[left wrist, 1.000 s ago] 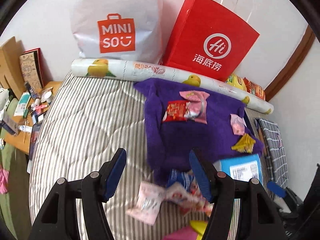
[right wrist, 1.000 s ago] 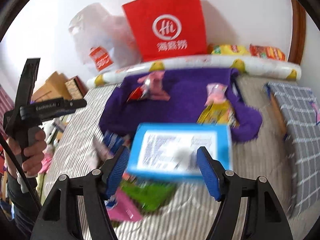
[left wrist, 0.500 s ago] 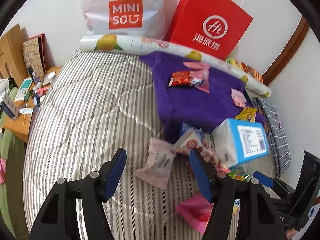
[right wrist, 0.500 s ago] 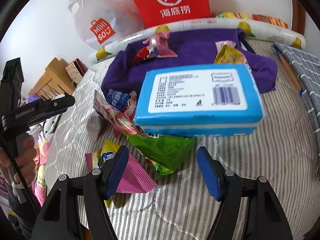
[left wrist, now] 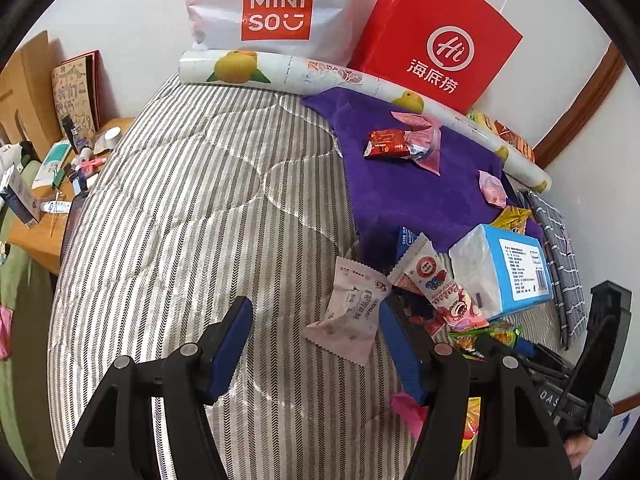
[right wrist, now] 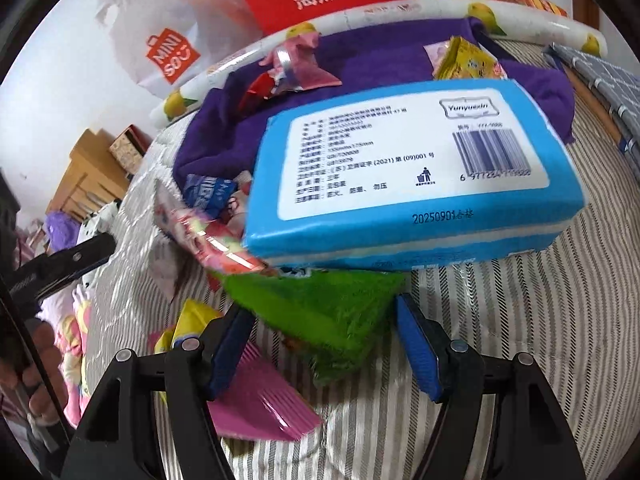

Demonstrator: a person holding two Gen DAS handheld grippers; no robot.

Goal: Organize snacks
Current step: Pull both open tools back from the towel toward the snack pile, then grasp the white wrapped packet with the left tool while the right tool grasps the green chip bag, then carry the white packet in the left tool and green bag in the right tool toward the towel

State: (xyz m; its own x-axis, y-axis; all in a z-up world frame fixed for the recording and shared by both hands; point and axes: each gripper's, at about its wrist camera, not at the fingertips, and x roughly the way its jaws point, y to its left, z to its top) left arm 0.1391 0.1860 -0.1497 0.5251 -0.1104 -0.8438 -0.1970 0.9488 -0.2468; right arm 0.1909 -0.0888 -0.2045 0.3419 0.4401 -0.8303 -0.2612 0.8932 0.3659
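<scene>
- The left gripper (left wrist: 312, 344) hangs over a striped bed (left wrist: 192, 216), its jaws about half open and holding nothing; a pale pink sachet (left wrist: 352, 312) lies on the bed at about 1 o'clock from the gap, just beside the right-hand finger.
- At 1 to 2 o'clock from that sachet lies a loose heap of snacks: a white-and-red packet (left wrist: 436, 284) leans against a blue tissue pack (left wrist: 516, 268).
- A purple cloth (left wrist: 416, 184) spreads at 12 to 1 o'clock in the left wrist view, carrying a red wrapper (left wrist: 386, 144) touching a pink packet (left wrist: 424, 140), and a small pink sweet (left wrist: 494, 186) near its far edge.
- Behind the cloth a fruit-printed roll (left wrist: 288, 74) lies across the bed, with a white Miniso bag (left wrist: 276, 8) and a red paper bag (left wrist: 436, 36) standing against the wall.
- A cluttered desk (left wrist: 36, 236) sits at 9 o'clock beside the bed.
- The right gripper (right wrist: 324, 344) also stands about half open, gripping nothing; a green packet (right wrist: 320, 312) lies between its fingers, though contact with the pads cannot be told through the blur.
- In the right wrist view the tissue pack rests on top of that green packet at 12 o'clock, and a magenta packet (right wrist: 260, 400) lies under the left-hand finger at 7 o'clock.
- A yellow packet (right wrist: 464, 60) sits on the cloth beyond the tissue pack.
</scene>
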